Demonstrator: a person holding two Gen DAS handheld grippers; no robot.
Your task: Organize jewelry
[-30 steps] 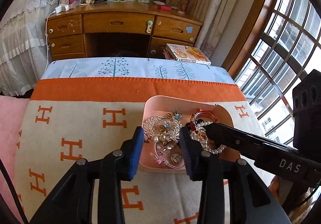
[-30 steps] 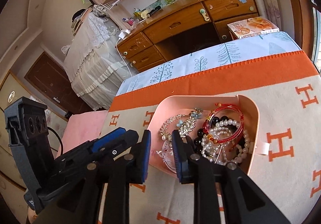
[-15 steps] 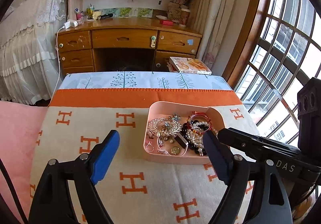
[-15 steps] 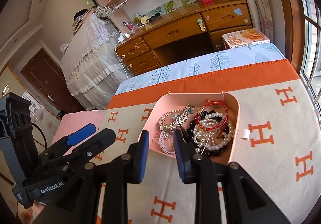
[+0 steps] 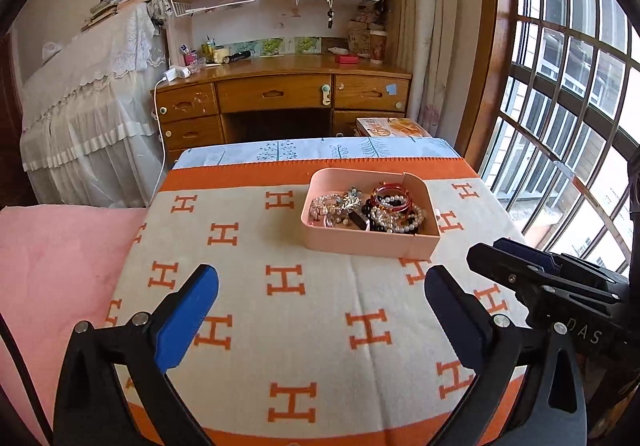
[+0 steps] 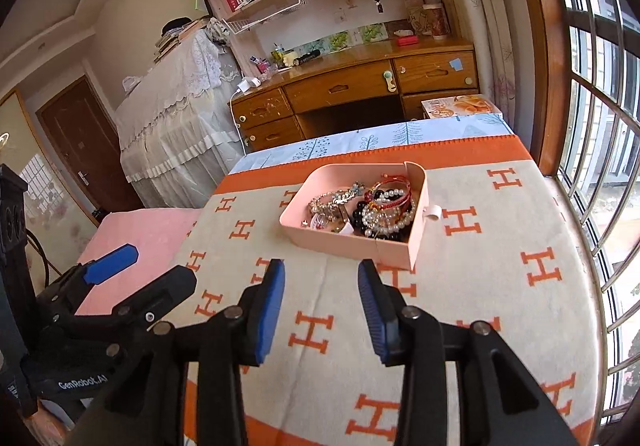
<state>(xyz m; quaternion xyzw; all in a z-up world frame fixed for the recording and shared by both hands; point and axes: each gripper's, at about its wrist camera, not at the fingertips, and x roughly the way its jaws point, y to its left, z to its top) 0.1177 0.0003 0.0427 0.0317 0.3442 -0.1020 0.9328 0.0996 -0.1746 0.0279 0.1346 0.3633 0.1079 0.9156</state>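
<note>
Gaping empty, two tongs, left (image 5: 320,310) and right (image 6: 322,306), face one jewelry tray (image 5: 360,242).

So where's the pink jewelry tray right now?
The pink tray sits on the H-patterned blanket, toward the window side, beyond both open tools in both views.

The tray (image 5: 362,244)'s near wall hides its floor; the jewelry (image 5: 372,208) is too tangled and small to sort. At three o'clock, the window (image 5: 568,94) runs off-frame.
</note>
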